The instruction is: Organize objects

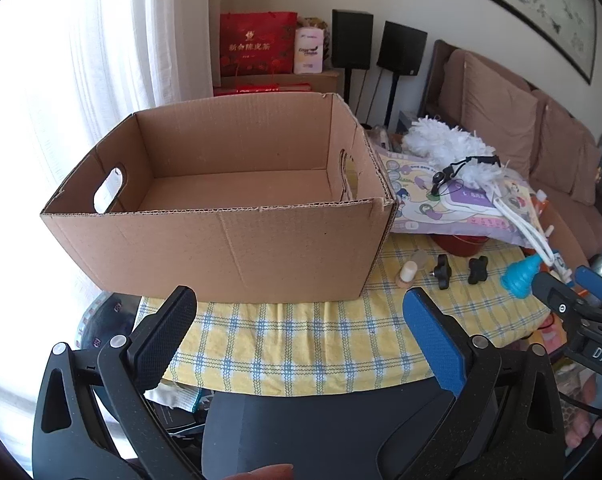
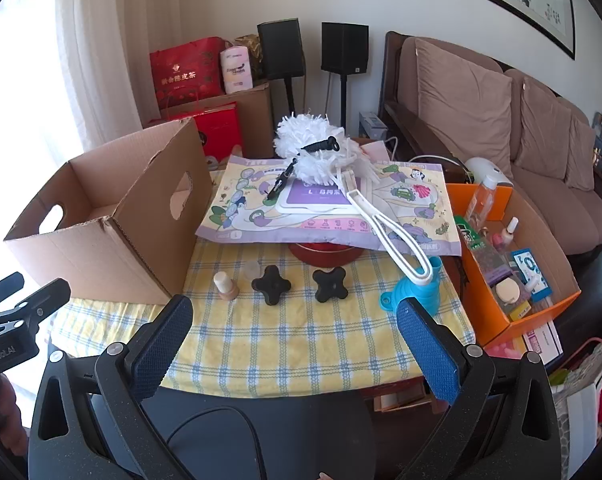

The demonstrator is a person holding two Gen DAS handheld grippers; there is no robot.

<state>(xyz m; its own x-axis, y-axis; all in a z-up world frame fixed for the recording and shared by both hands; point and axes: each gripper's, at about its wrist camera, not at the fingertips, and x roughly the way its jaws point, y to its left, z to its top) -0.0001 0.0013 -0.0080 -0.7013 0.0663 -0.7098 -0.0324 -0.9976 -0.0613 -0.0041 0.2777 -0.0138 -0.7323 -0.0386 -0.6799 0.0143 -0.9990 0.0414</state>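
Both grippers, left [image 1: 301, 312] & right [image 2: 293, 320], hang wide open w/ nothing held, likely pre-pick. Empty cardboard box [image 2: 113, 216] sits ready as bin; black knobs [image 2: 272, 284], cork stopper [image 2: 226, 286] & blue funnel [image 2: 415, 292] lie just right of it.

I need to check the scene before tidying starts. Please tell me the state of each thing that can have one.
left hand-held gripper: open, holding nothing
right hand-held gripper: open, holding nothing
cardboard box: open top, empty, upright
orange box: open, filled with small items
blue funnel: lying tilted under the duster handle
white duster: lying on the printed package
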